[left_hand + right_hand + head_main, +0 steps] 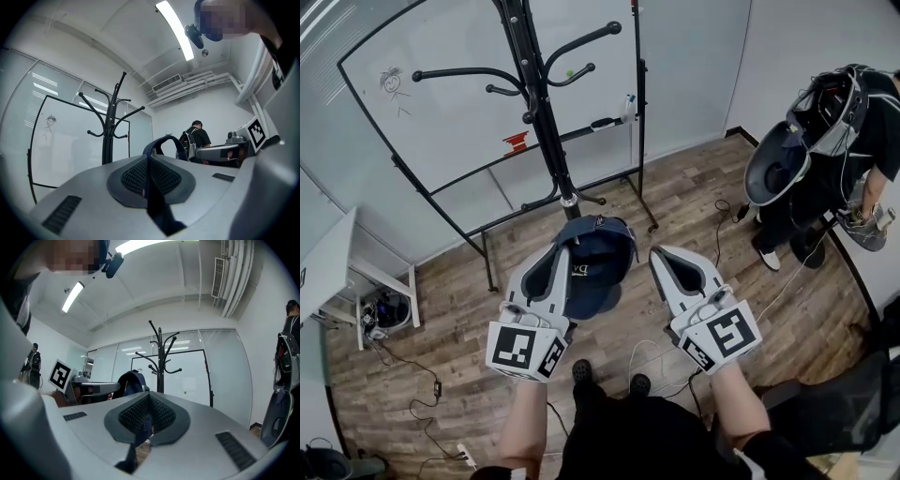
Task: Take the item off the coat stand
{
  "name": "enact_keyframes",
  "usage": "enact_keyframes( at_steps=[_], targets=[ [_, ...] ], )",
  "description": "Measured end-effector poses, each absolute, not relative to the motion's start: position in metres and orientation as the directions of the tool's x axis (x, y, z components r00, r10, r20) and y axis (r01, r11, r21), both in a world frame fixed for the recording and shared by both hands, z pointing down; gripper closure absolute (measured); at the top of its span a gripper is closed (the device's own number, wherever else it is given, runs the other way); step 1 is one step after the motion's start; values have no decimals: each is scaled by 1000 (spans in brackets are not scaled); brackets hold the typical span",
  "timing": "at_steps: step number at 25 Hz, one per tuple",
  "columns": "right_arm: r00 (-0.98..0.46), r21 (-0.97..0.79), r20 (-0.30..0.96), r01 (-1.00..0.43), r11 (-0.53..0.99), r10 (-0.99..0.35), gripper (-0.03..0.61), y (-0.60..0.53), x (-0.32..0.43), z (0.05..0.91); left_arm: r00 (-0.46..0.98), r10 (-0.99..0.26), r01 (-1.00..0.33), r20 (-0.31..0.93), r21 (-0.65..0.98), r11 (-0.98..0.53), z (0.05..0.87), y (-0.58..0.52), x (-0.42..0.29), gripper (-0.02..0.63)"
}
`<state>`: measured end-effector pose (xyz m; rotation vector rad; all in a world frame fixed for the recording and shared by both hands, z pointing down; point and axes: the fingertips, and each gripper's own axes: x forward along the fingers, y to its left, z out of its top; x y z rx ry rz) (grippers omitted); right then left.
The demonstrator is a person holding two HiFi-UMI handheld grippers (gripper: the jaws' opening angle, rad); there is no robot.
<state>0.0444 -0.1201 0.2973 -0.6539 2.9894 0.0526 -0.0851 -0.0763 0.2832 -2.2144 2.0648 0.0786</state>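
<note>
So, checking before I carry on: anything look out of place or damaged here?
Nothing stands out: the navy cap hangs pinched in the left hand-held gripper, clear of the upright coat stand, whose hooks are bare.

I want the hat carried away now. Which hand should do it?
Probably left: the left gripper is shut on the cap, off the coat stand; the right gripper is only beside it.

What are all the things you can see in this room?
coat stand: one, black, bare, in front of the whiteboard.
whiteboard: one, white, behind the stand.
cap: one, navy, off the stand, in the left gripper.
table: one, white, far left.
other person: one, dark clothes, far right.
left gripper: one, grey, shut on the cap.
right gripper: one, grey, shut, beside the cap.
</note>
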Motion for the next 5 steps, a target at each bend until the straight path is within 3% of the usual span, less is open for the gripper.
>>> enact_keyframes(
  at_steps=[5],
  targets=[
    [-904,15,-85,-422,907,-419,549,-120,49,298,70,-991,-997,-112,-41,-66,285,-76,-83,581]
  ],
)
